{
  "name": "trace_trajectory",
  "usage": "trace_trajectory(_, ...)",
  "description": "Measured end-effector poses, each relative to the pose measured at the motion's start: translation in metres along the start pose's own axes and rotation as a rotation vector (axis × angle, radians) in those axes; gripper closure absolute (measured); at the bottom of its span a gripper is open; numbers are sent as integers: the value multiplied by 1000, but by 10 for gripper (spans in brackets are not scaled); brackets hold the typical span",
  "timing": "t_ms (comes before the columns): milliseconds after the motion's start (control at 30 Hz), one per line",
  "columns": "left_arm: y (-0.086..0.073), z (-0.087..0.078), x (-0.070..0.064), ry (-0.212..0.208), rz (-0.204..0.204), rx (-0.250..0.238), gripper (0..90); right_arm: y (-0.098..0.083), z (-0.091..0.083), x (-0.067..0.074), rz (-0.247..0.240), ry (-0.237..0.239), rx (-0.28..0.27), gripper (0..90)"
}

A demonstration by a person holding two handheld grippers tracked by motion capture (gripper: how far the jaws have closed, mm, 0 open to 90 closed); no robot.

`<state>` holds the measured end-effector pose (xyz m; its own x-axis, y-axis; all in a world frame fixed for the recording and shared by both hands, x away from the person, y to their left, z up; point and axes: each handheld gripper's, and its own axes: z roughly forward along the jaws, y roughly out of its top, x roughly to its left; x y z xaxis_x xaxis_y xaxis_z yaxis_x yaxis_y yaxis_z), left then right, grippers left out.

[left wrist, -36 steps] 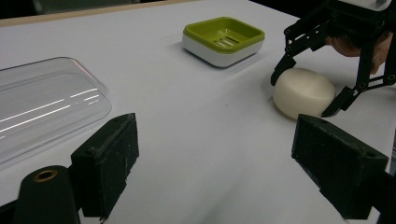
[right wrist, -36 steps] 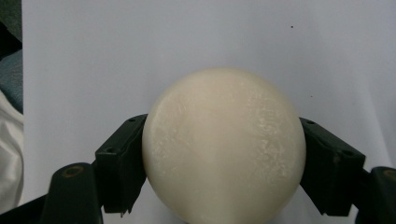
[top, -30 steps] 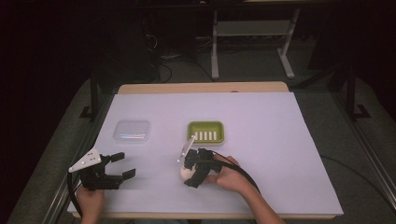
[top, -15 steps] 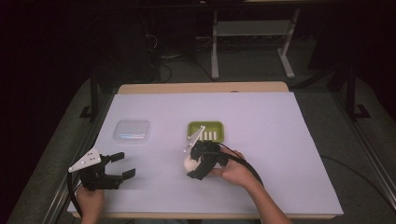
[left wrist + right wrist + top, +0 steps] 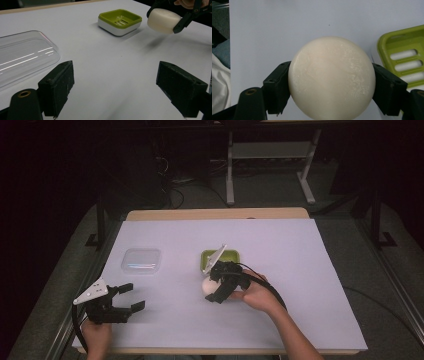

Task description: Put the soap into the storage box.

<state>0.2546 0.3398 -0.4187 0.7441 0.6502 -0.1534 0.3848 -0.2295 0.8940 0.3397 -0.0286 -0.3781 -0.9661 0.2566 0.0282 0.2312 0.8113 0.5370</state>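
We see a counter [image 5: 310,270] covered with a white sheet, viewed from above, with a person's two hands coming in from the near edge, each holding a set of black tongs. The right tongs [image 5: 214,288] are closed on a round, cream-white bar of soap [image 5: 208,285], one jaw pressing on each side of it; in the right gripper view the soap [image 5: 332,78] sits squarely between the two jaws and is lifted clear of the sheet. The soap hangs just beside the near corner of a green soap dish [image 5: 220,261], which rests on a white base near the middle of the counter; in the left gripper view we see the dish [image 5: 120,21] with slots in its floor, and the held soap [image 5: 163,21] to its right, apart from it. The left tongs [image 5: 129,297] rest near the front left corner of the counter, their jaws spread wide with nothing between them. A clear plastic lid [image 5: 142,261] lies flat on the sheet to the left of the dish, well apart from it and beyond the left tongs.
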Motion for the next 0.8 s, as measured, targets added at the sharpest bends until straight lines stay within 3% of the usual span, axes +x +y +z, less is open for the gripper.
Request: trace_trajectory(800,0,1,-1,0,-14,-13,145,7,-23,-24,31,-23,-52,239)
